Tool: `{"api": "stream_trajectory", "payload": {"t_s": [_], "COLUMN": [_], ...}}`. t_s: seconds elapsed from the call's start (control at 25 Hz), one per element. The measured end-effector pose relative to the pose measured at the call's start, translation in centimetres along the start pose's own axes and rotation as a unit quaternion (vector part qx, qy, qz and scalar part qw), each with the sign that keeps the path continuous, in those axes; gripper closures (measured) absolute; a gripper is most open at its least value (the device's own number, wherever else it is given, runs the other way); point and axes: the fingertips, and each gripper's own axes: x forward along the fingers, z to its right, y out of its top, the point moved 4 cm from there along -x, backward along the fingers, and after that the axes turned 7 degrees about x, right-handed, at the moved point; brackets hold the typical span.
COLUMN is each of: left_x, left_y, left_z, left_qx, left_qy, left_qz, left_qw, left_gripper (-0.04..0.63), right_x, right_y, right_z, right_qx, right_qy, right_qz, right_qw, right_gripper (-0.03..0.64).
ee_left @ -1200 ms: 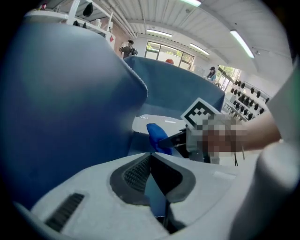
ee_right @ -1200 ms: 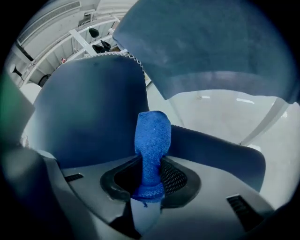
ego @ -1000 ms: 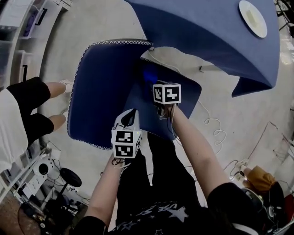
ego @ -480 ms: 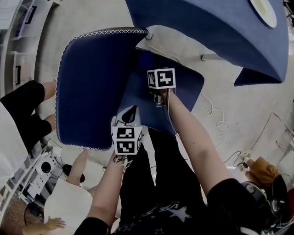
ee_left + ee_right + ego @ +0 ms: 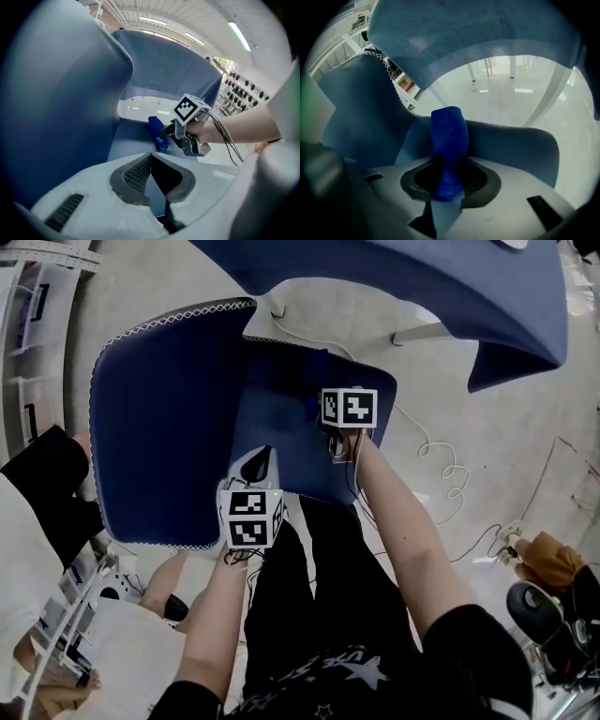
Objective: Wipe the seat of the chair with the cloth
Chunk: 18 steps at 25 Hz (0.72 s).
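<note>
Hanging forward from the clenched right gripper (image 5: 449, 180), the blue cloth (image 5: 449, 133) is held end-on, chair seat (image 5: 511, 140) just below it; left gripper (image 5: 150, 159) is closed, empty, farther back.

The chair (image 5: 169, 427) is covered in matt blue fabric with white stitched edging. The cloth (image 5: 449, 136) is soft, bright blue fabric. The pale floor (image 5: 506, 93) looks smooth and glossy.

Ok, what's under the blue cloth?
The chair's dark blue seat. The cloth, pinched in the right gripper, hides the patch directly beneath it.
</note>
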Motion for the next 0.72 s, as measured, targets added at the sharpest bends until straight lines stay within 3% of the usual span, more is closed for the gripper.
{"api": "stream_trajectory", "payload": {"t_s": [0.36, 0.72], "left_x": [0.5, 0.7], "left_y": [0.2, -1.5], "left_z": [2.8, 4.0], "left_qx": [0.032, 0.041], "left_qy": [-0.025, -0.036], "left_qz": [-0.007, -0.009], "left_qw": [0.9992, 0.9985], "left_gripper": [0.575, 0.575], "right_x": [-4.2, -8.1], "right_y": [-1.2, -3.6], "right_z": [7.4, 13.7], "right_qx": [0.036, 0.134], "right_qy": [-0.052, -0.109], "right_qz": [0.032, 0.079], "right_qw": [0.997, 0.982], "right_gripper": [0.505, 0.505]}}
